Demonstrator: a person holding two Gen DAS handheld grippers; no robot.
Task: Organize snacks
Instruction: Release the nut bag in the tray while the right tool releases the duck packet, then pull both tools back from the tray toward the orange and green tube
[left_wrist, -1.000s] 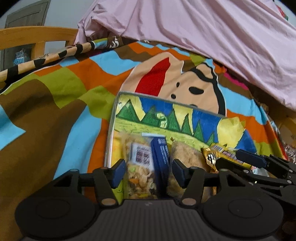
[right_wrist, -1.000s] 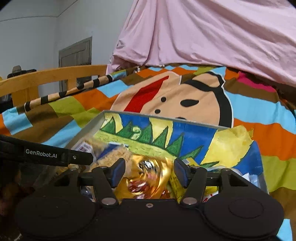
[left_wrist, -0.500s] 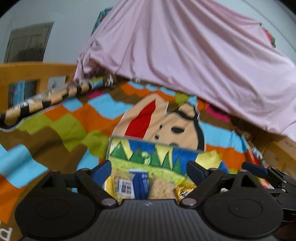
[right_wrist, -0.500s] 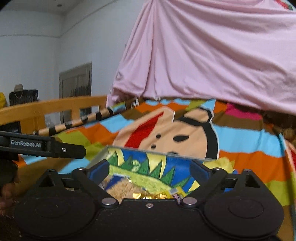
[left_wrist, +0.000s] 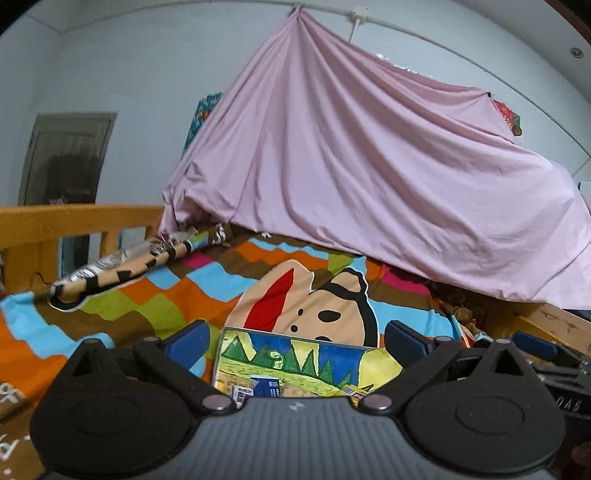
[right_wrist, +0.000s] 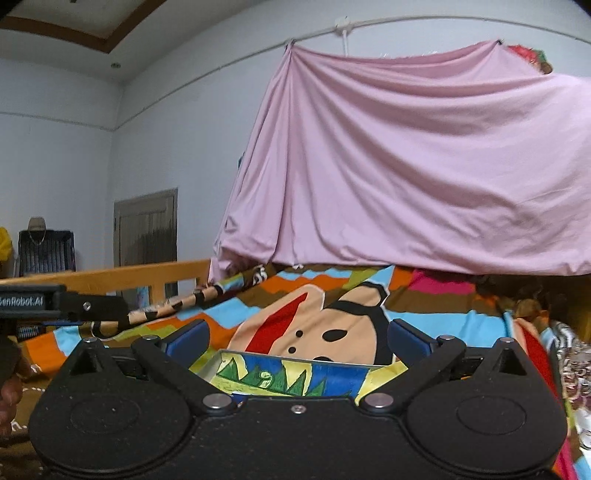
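Observation:
A shallow box painted with green trees lies on the colourful cartoon blanket. A blue packet, a barcoded bag and a gold wrapper peek out of it just above my camera housing. My left gripper hovers above and in front of the box, its jaws opening wide with nothing between them. In the right wrist view the box shows only its back wall. My right gripper is likewise opening and holds nothing.
A pink sheet hangs like a tent behind the blanket. A wooden bed rail and a striped roll run along the left. The other gripper's arm and a hand sit at the right view's left edge.
Both grippers have lifted up and back from the box and tilted upward. Their jaws spread from around the snack packets to wide apart. The snacks stay in the box.

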